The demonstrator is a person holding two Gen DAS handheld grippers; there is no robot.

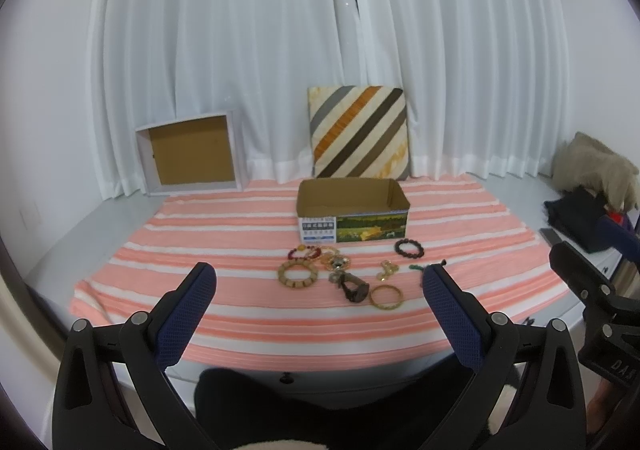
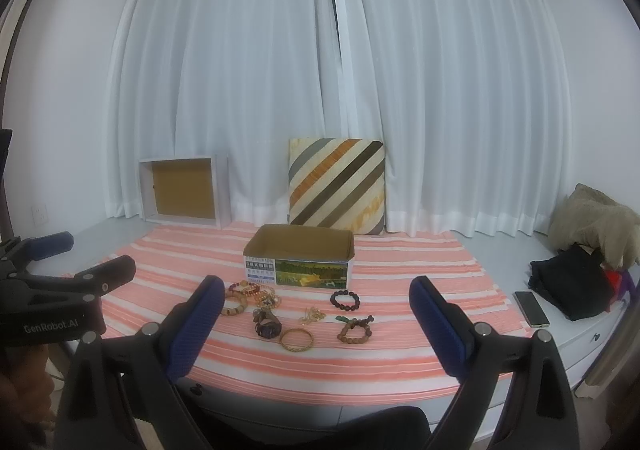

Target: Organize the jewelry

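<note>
Filling the whole upper part of both views, we see white curtains (image 2: 320,89), w/ a pink-and-white striped cloth (image 1: 240,226) spread across the middle and lower-middle below them. At the curtain foot, centre of frame, a diagonally striped cushion (image 2: 337,185) leans upright; left of it a shallow white-framed tray w/ a brown inside (image 1: 192,153) also leans against the fabric. On the far right edge we see a beige fuzzy bundle (image 2: 592,221) above a black folded item (image 2: 568,286), and a phone (image 2: 531,308) lying flat near the cloth's right edge.

Centre frame, on the cloth, sits an open cardboard box (image 2: 300,254), printed front toward us; nothing shows inside it.

Our left gripper (image 1: 320,278) fills the bottom of the left wrist view, blue pads wide apart, holding nothing. Our right gripper (image 2: 318,290) sits likewise at the bottom of the right wrist view, spread wide and empty.

All the jewelry lies on the cloth just in front of the box, lower centre. Left: a tangle of red, amber & gold bead strands (image 1: 316,254), touching a chunky tan bead bracelet (image 1: 298,274). Middle: a dark brown watch (image 2: 267,325), w/ a gold bangle (image 2: 296,340) just beside it. Right: a dark bead bracelet (image 2: 345,300), a small gold chain piece (image 2: 314,316), and a brown bead bracelet w/ a green bit (image 2: 354,328).
</note>
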